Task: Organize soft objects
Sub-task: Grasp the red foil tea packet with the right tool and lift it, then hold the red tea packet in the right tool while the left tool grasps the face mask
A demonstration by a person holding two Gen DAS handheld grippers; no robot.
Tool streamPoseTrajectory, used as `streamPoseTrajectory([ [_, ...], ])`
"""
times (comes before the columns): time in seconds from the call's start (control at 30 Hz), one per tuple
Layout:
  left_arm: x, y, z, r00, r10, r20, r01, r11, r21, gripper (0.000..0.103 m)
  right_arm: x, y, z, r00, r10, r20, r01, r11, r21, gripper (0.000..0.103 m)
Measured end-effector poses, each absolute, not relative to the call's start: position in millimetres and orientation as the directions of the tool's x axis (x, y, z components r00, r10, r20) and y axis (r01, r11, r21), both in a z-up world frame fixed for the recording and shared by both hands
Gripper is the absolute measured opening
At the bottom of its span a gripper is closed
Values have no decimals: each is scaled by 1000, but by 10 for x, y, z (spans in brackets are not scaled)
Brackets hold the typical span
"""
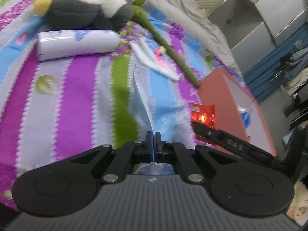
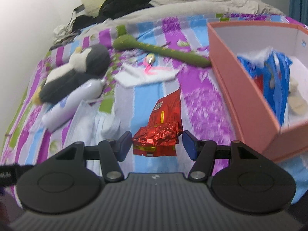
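My left gripper (image 1: 153,139) is shut on the edge of a thin clear plastic bag (image 1: 143,96) that stands up from its fingers over the striped bedspread. My right gripper (image 2: 156,143) grips a crumpled red foil packet (image 2: 163,123) between its blue pads, lifted off the bed; the red foil packet (image 1: 202,114) also shows at the right of the left wrist view. A grey and white penguin plush (image 1: 77,9) (image 2: 77,71), a long green plush (image 1: 165,44) (image 2: 154,48) and a white cloth with a pink flamingo (image 1: 154,57) (image 2: 146,73) lie further back.
An open pink box (image 2: 240,88) (image 1: 231,100) stands at the right with blue bags (image 2: 273,77) inside. A white tubular pack (image 1: 77,44) (image 2: 77,100) lies beside the penguin. Grey bedding and dark clothes (image 2: 125,2) sit at the bed's far end.
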State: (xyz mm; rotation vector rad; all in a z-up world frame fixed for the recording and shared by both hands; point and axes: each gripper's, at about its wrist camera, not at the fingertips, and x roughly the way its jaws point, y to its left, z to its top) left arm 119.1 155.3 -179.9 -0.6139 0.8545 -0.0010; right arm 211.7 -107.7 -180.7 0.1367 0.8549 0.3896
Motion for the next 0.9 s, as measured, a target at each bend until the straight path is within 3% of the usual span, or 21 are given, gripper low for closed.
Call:
streamPoseTrajectory([
  [0.17,1114,1643,-1925,631,-153,-760,-289,863,-414,2,1966,-1056,-2030,549,381,-744,-297,921,253,62],
  [0.23,1119,1659,-1975,617,-139,-774,-295,872,-391,8,1967,-1032,-2117,528,364,-767,-300,925,232,62],
  [0.3,1129,1646,-1998,613,-134,-778,-294,876,-382,37,1965,-1039,-2144,523,366,-769,-306,923,231,62],
  [0.37,1135,1591,-1993,625,-112,-773,-286,888,-360,55,1963,-1053,-2150,528,352,-773,-296,929,221,65],
  [0.5,1232,1413,-2011,617,-86,-782,-264,914,-309,71,1933,-1090,-2136,549,334,-766,-288,936,201,68],
  [0.6,1310,1274,-2051,619,-66,-783,-243,932,-270,76,1879,-1063,-2137,565,321,-760,-313,936,162,68],
  [0.9,1532,1082,-2280,577,14,-817,-245,957,-157,77,1815,-893,-2272,571,294,-766,-353,931,94,67],
])
